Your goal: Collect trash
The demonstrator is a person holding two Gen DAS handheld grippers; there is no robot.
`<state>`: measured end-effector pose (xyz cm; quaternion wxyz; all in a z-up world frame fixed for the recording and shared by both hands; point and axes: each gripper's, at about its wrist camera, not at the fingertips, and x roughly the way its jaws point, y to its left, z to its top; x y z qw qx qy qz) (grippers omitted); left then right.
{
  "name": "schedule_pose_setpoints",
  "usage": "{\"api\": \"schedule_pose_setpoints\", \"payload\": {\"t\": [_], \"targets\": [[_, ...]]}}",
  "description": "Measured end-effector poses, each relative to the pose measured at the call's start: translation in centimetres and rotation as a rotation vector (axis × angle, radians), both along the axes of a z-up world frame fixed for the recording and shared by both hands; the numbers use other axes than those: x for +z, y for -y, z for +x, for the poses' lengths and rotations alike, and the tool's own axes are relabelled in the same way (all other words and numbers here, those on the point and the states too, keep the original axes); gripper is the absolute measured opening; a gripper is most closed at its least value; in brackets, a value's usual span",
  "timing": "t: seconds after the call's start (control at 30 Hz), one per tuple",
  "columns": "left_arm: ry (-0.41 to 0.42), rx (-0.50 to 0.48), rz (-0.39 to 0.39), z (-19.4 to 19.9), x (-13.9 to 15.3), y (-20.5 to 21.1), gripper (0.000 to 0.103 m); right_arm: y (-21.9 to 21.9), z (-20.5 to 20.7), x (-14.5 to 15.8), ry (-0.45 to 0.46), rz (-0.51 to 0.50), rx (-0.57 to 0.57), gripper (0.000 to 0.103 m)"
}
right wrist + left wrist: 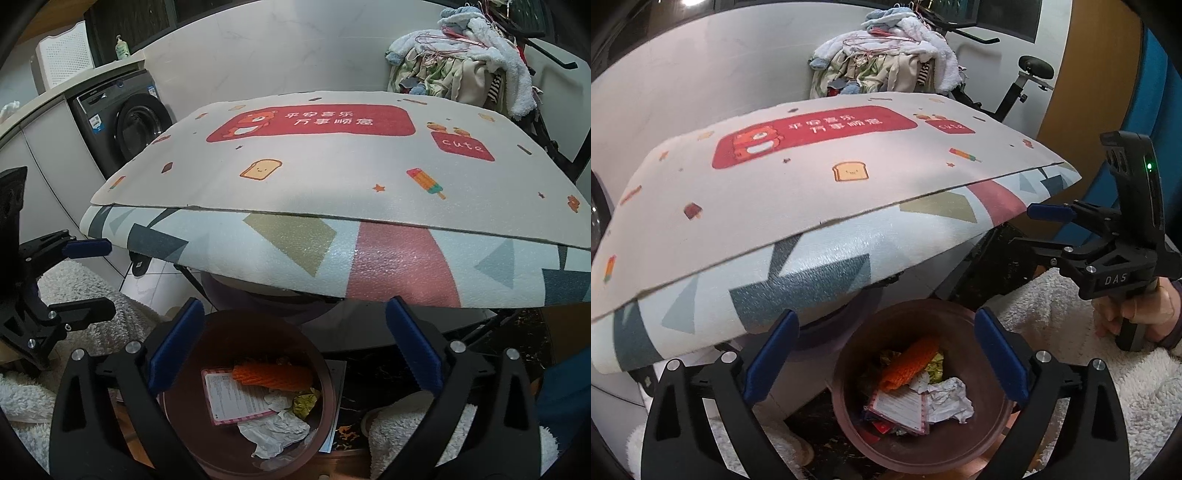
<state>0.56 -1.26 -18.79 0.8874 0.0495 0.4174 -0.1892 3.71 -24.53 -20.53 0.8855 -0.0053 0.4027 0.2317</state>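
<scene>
Left gripper [882,365]: jaws wide apart, nothing between pads, hangs over bin mouth pointing down into it.
Right gripper [295,367]: jaws spread wide too, empty, above same bin from the other side; also seen in left view [1047,230], a hand [1137,314] on its handle.
Bin [964,450]: round, dark brown, on the floor just below table edge, between both grippers.
Trash in bin: orange ribbed piece [271,374] on top, pink-edged printed card [236,398], crumpled white paper [273,432], yellow-green wrapper [304,402]; all loose, below the rim.
Table mat [332,166]: cream, red banner, toast and popsicle prints; bare of trash as far as visible.
Under-mat [402,262]: geometric pattern, overhangs the edge.
Step, judged: drop done or nearly; both grippers free.
Doing it well: lift clear of rim before swinging away, avoid nudging bin; scan the table and floor for leftovers.
Background: laundry pile [886,59], washing machine [122,129].
</scene>
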Motion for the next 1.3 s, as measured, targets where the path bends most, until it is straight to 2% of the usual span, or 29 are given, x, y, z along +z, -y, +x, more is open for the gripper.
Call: {"api": "schedule_pose_setpoints", "payload": {"t": [0.1,0.23,0.4,0.53,0.6,0.8,1.3], "targets": [[0.050,0.024,0.021,0.1,1.5,-0.1,0.097,0.2,0.6,0.7,-0.018,0.013,0.004,0.097],[0.157,0.085,0.069,0.7,5.1,-0.5,0.097,0.6,1.4,3.5,0.027,0.001,-0.013,0.097],[0.289,0.107,0.047,1.5,11.2,-1.1,0.097,0.9,2.5,9.5,0.128,-0.012,-0.051,0.097],[0.424,0.157,0.080,1.0,16.0,-1.1,0.097,1.0,2.8,13.7,0.206,-0.021,-0.068,0.097],[0.463,0.178,0.082,0.8,17.5,-1.2,0.097,1.1,2.8,15.7,0.240,-0.004,-0.063,0.097],[0.443,0.223,0.026,0.8,19.6,-2.4,0.097,0.8,2.1,19.1,0.282,0.005,-0.053,0.097],[0.368,0.277,-0.006,1.2,19.6,-3.5,0.097,0.0,0.9,20.1,0.313,-0.018,-0.061,0.097]]}}
